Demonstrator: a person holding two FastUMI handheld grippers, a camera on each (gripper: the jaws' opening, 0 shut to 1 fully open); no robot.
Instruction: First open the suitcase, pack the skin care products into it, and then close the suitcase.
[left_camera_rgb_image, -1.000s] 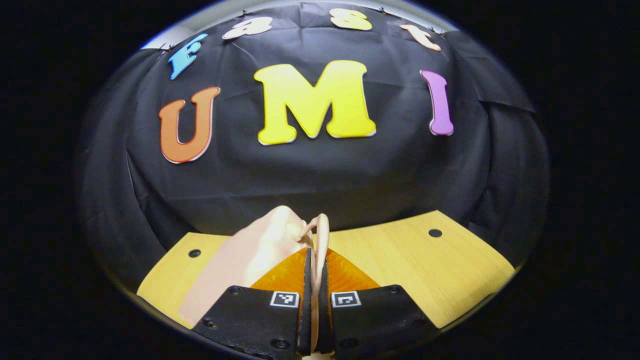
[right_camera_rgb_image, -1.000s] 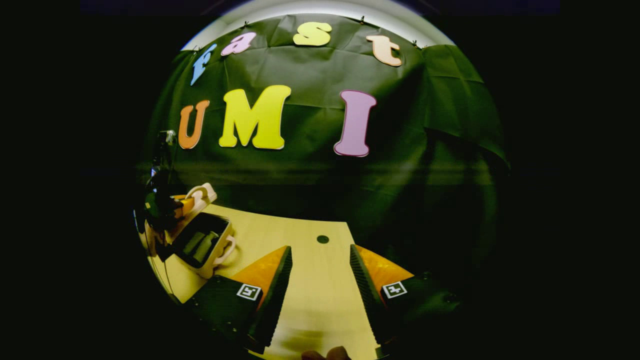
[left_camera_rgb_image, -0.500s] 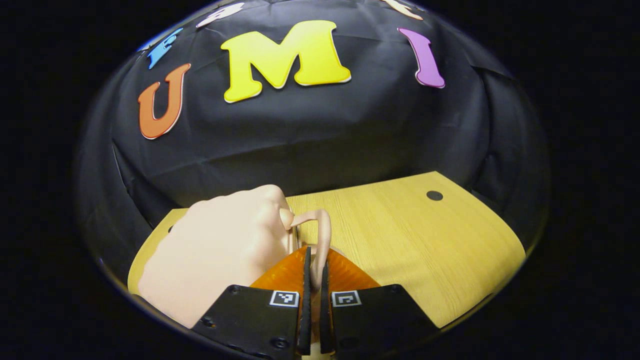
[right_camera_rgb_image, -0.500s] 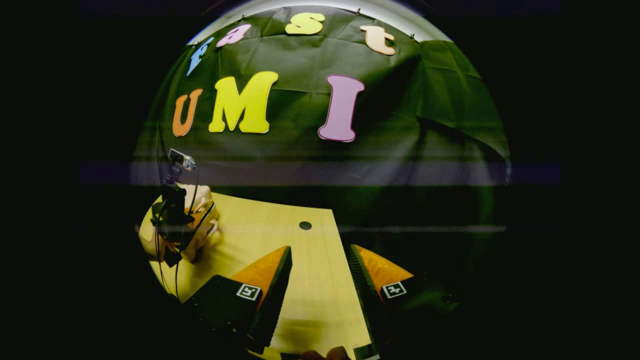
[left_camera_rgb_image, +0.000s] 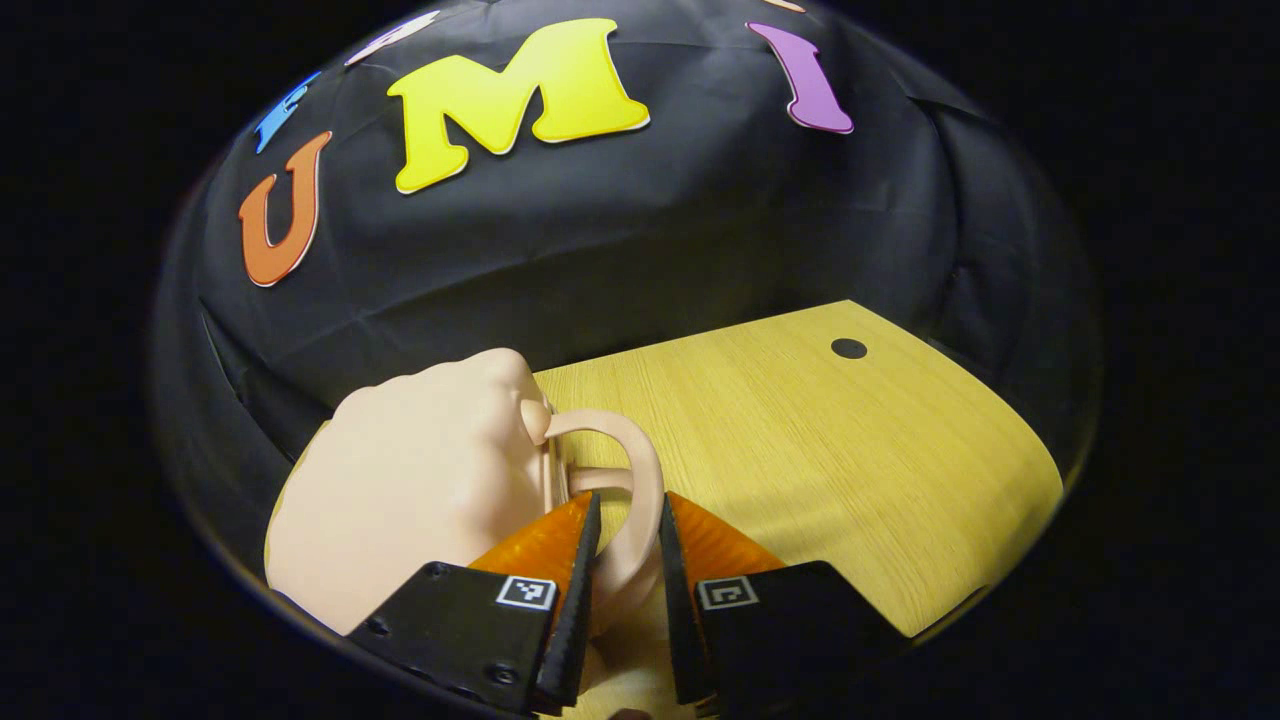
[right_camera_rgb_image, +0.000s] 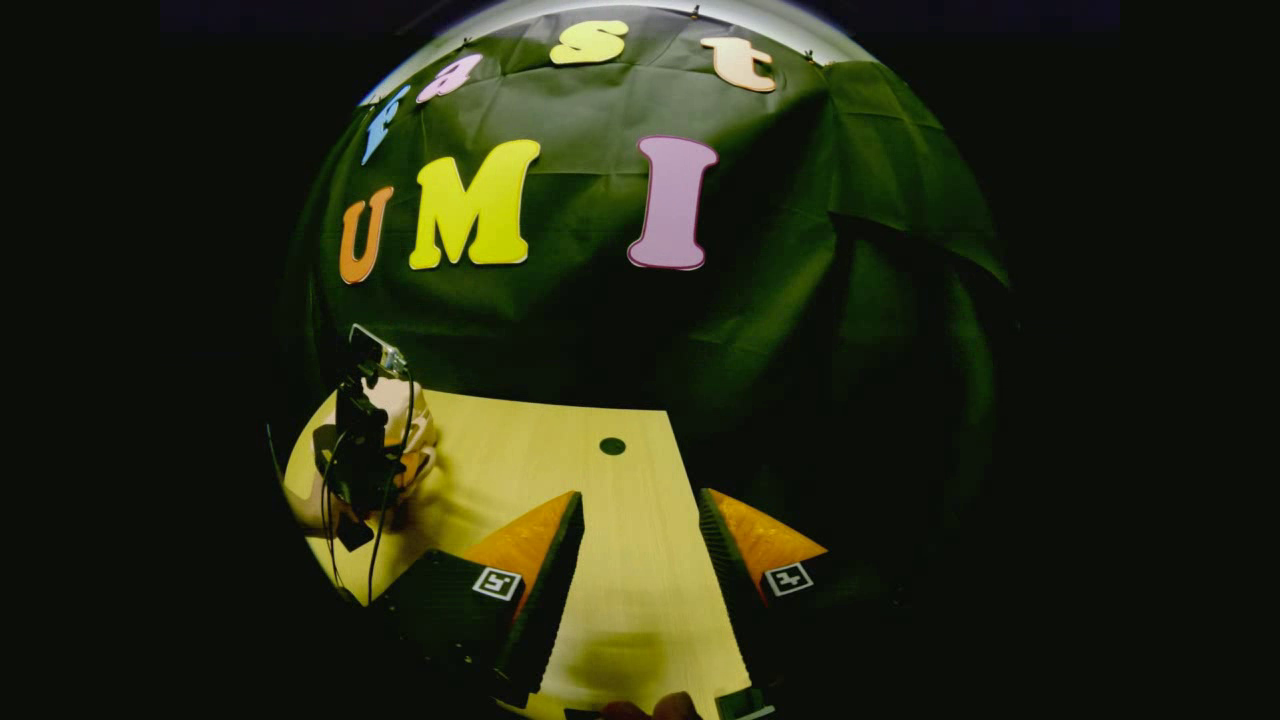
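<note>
A pale pink suitcase (left_camera_rgb_image: 420, 480) lies closed on the wooden table (left_camera_rgb_image: 800, 430) at the lower left of the left gripper view. Its curved handle (left_camera_rgb_image: 645, 470) loops out to the right and passes between the fingers of my left gripper (left_camera_rgb_image: 630, 500), whose jaws stand a little apart around it. In the right gripper view the suitcase (right_camera_rgb_image: 408, 420) is small at the far left, partly hidden by the left gripper (right_camera_rgb_image: 362, 455) and its cables. My right gripper (right_camera_rgb_image: 639, 495) is wide open over bare table, with nothing between its fingers.
A round dark hole (left_camera_rgb_image: 848, 348) marks the table near its far right corner, also seen as a hole (right_camera_rgb_image: 612, 446) ahead of the right gripper. The black cloth wall stands right behind the table's far edge.
The suitcase lid has come down from raised to closed. My left gripper lowered with the handle and its fingers have spread apart. The right gripper has hardly moved.
</note>
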